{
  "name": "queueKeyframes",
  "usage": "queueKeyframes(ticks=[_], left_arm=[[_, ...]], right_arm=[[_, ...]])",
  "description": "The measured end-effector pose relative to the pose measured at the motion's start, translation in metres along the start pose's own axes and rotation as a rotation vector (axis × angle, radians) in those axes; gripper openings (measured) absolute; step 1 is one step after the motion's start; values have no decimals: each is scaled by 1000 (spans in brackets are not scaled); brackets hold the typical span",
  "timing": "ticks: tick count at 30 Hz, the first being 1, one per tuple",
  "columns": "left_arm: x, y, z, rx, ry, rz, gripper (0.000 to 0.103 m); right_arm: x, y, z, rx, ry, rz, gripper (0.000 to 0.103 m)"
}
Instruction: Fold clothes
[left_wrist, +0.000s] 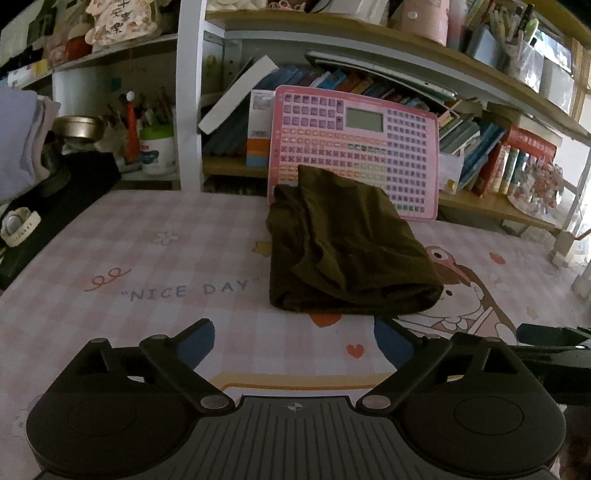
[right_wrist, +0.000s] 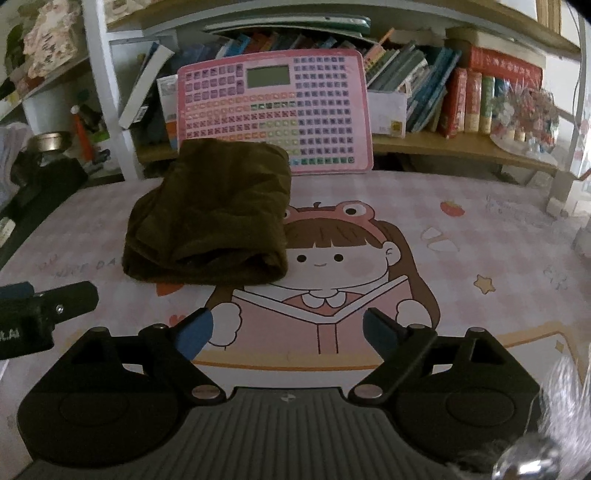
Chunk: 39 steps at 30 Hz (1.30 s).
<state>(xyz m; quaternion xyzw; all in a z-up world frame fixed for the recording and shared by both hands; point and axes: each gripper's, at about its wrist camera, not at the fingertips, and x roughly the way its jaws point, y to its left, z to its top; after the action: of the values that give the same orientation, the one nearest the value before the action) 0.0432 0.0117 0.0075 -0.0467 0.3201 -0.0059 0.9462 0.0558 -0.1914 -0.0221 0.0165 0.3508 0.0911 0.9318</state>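
A dark olive-brown garment lies folded into a thick bundle on the pink checked table mat. It also shows in the right wrist view, left of centre, on the mat. My left gripper is open and empty, just in front of the bundle's near edge. My right gripper is open and empty, over the cartoon girl print, nearer than the bundle and to its right. The left gripper's body shows at the left edge of the right wrist view.
A pink keyboard-style toy board leans against the bookshelf right behind the garment. Shelves of books run along the back. A pen cup, a metal tin and dark objects stand at the left.
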Motion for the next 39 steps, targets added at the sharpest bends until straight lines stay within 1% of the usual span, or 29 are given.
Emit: queueKeyframes(ticks=[7, 18, 22, 28, 35, 39], left_arm=[[-7, -10, -9, 48, 9, 2, 97], [-8, -7, -9, 29, 18, 18, 98], [-10, -9, -12, 45, 9, 42, 98], [-11, -10, -13, 54, 4, 53, 99], [-12, -10, -14, 58, 5, 80, 102], [-12, -10, -14, 64, 8, 80, 102]], right_arm=[[-8, 8, -10, -33, -1, -5, 91], [-14, 8, -10, -35, -22, -19, 95], [-16, 8, -10, -33, -21, -22, 96], [-17, 8, -11, -30, -18, -27, 96], [-18, 8, -11, -30, -22, -27, 96], [-18, 7, -11, -28, -22, -28, 96]])
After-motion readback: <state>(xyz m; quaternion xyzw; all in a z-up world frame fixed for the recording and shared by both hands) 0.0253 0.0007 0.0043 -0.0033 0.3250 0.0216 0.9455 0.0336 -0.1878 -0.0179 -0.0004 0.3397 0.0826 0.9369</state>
